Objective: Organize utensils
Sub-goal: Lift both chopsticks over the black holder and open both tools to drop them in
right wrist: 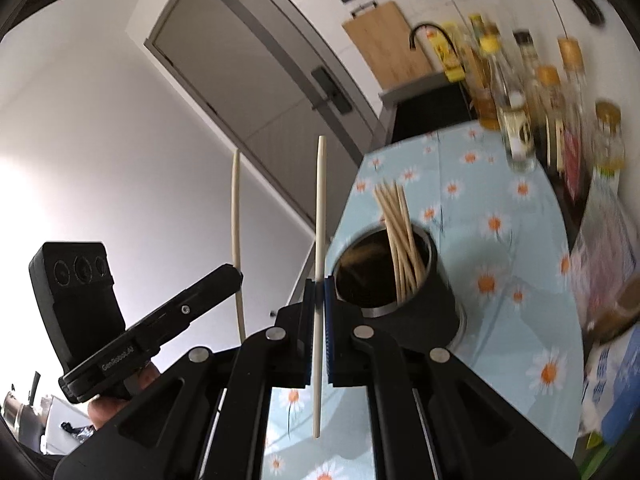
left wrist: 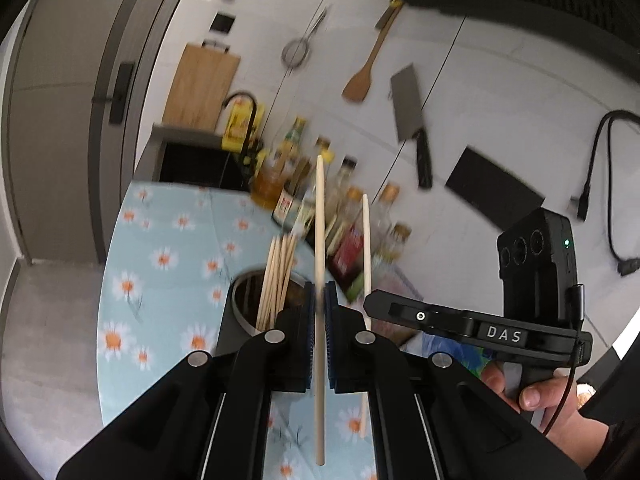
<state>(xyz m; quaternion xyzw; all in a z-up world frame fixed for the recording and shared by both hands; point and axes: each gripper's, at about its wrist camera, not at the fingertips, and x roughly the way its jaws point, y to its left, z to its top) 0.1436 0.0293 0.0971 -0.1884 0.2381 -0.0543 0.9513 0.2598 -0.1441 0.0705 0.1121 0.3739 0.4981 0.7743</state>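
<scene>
My left gripper [left wrist: 319, 300] is shut on a pale chopstick [left wrist: 320, 216] that stands nearly upright between its blue pads. My right gripper [right wrist: 319, 294] is shut on a second pale chopstick [right wrist: 320, 208], also upright. In the left wrist view the right gripper [left wrist: 370, 305] shows at the right with its chopstick [left wrist: 366, 240]; in the right wrist view the left gripper [right wrist: 236, 274] and its chopstick [right wrist: 236, 208] show at the left. A black cylindrical holder [right wrist: 434, 300] with several wooden chopsticks [right wrist: 400, 236] stands on the daisy-print tablecloth [right wrist: 500, 216], just beyond and right of the right gripper. The holder [left wrist: 240, 300] lies just left of my left gripper.
Several bottles of oil and sauce [left wrist: 348, 216] crowd the table's far side by the wall. A cutting board [left wrist: 202, 84], strainer [left wrist: 297, 52], wooden spatula [left wrist: 362, 76] and cleaver [left wrist: 410, 112] hang on the white wall. A black sink [left wrist: 196, 164] and faucet [left wrist: 246, 120] sit beyond the table. A hand [left wrist: 548, 400] holds the right gripper.
</scene>
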